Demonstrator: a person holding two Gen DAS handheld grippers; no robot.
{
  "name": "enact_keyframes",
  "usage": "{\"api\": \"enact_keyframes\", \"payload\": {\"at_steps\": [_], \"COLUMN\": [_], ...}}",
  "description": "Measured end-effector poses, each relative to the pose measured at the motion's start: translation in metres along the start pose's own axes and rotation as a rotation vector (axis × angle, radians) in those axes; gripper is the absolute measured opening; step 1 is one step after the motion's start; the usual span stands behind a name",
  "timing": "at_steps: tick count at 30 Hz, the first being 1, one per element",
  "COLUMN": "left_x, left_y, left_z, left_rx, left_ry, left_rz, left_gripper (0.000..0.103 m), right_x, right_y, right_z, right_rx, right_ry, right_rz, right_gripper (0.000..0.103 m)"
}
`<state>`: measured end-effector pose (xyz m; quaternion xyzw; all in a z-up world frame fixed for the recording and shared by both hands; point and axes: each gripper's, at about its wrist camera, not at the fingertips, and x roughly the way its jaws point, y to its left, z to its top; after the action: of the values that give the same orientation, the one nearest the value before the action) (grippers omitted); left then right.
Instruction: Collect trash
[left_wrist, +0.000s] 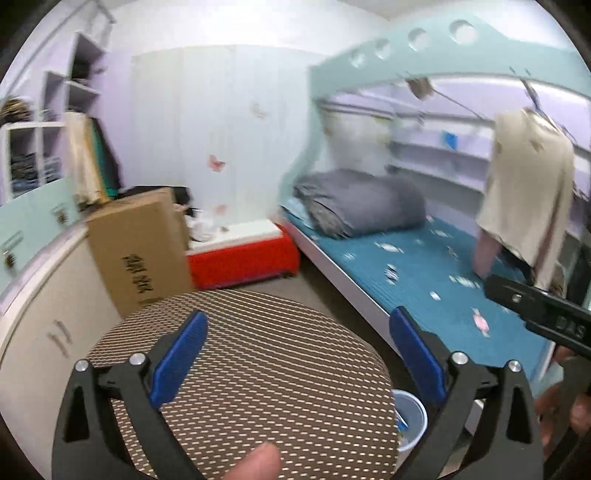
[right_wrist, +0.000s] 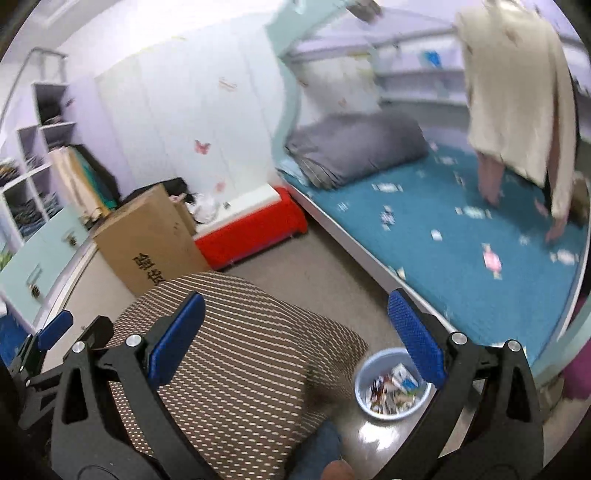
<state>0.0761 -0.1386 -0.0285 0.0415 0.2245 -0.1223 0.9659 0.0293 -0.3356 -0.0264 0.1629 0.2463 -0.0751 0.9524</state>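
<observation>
Bedroom floor, pale blue bin (right_wrist: 391, 384) of mixed wrappers; both grippers' jaws wide, empty.

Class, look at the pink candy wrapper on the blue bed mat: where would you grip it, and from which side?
Grip the pink wrapper across its narrow middle, coming from above. It lies flat on the mat, so a sideways approach probably finds no edge to pinch.

Ahead of the claw stand white wardrobe doors (left_wrist: 207, 140) on a lilac wall. A teal bunk bed (left_wrist: 436, 266) lies to its right, open shelves (left_wrist: 44, 147) to its left, grey floor (right_wrist: 314, 266) below.
</observation>
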Motion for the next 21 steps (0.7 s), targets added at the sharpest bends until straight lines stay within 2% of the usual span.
{"api": "enact_keyframes", "payload": {"at_steps": [8,15,21], "left_x": [-0.047,-0.078,-0.093], "left_y": [0.036,0.054,0.063], "left_z": [0.011,0.017,0.021], "left_rx": [-0.053,-0.085,-0.102], "left_ry": [-0.08,-0.149,-0.174], "left_rz": [0.071,0.146,0.154], "left_gripper": [0.098,0.098,0.098], "right_x": [-0.043,-0.063,-0.071], "right_y": [0.064,0.086,0.096], "right_z": [0.014,0.017,0.016], "right_rx": [-0.138,-0.191,-0.206], "right_ry": [-0.116,-0.179,-0.201], "right_rz": [0.025,0.031,0.042], "right_gripper": [0.097,0.097,0.097]}}
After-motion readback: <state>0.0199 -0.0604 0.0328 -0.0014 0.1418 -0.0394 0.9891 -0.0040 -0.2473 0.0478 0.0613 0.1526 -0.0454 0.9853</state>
